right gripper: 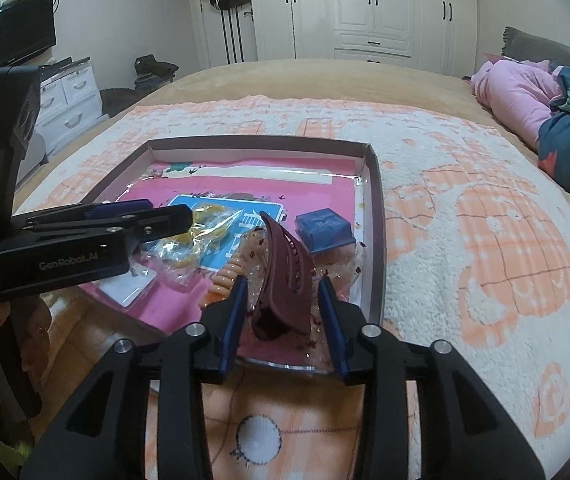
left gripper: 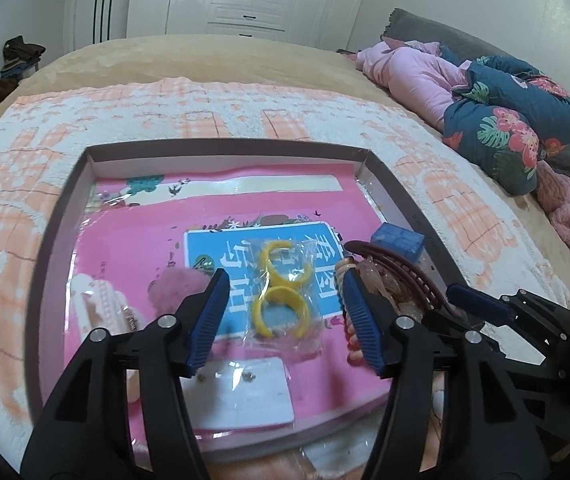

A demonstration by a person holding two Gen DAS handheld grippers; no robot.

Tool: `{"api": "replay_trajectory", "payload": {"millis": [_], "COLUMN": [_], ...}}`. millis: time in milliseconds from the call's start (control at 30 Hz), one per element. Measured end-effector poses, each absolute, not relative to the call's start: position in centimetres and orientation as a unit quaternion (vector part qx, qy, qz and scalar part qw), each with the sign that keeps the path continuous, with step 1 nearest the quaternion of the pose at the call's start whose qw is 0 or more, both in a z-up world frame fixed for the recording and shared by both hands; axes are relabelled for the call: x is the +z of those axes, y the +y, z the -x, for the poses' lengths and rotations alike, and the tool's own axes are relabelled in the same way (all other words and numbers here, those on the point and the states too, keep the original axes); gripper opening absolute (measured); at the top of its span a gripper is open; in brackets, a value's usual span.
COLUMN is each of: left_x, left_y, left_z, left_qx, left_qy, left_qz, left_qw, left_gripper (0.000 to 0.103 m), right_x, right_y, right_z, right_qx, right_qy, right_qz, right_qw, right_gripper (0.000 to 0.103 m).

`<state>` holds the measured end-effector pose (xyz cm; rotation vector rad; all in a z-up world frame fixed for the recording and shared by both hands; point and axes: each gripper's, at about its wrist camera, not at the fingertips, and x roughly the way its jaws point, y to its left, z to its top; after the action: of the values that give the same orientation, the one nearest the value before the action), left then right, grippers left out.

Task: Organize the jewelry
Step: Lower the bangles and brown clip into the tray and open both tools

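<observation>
Both grippers hang over a shallow box (left gripper: 61, 208) on the bed's peach-and-white blanket (right gripper: 485, 240). Left gripper (left gripper: 285, 308): jaws spread wide, holding nothing, poised above a clear bag of yellow rings (left gripper: 283, 292) lying on the pink book inside the box. Right gripper (right gripper: 283, 312): jaws parted on either side of a maroon hair claw (right gripper: 285, 280), which stands between them on crinkled plastic near the box's front right corner; whether the pads touch it I cannot tell. Beyond the claw sits a small blue case (right gripper: 323, 230).
</observation>
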<state>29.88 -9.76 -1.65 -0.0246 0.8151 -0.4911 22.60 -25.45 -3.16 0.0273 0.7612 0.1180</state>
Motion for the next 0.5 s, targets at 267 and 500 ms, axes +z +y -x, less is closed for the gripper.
{"api": "replay_trajectory", "payload": {"millis": [267, 500], "left_x": [-0.3, 1.0], "left_y": [-8.7, -7.7], "left_z": [-27.7, -25.0], "left_qx": [-0.218, -0.206], "left_qy": [0.379, 0.371], "left_qz": [0.004, 0.006], "left_qw": [0.899, 0.906], "left_gripper": [0.061, 0.078], "right_x": [-1.7, 0.0], "right_y": [-25.7, -25.8], "right_z": [-20.5, -18.7], "right_qx": [0.049, 0.047], "right_qy": [0.351, 0.333], "right_qz": [-0.01, -0.015], "right_qw": [0.935, 0.942], "right_gripper": [0.055, 0.075]}}
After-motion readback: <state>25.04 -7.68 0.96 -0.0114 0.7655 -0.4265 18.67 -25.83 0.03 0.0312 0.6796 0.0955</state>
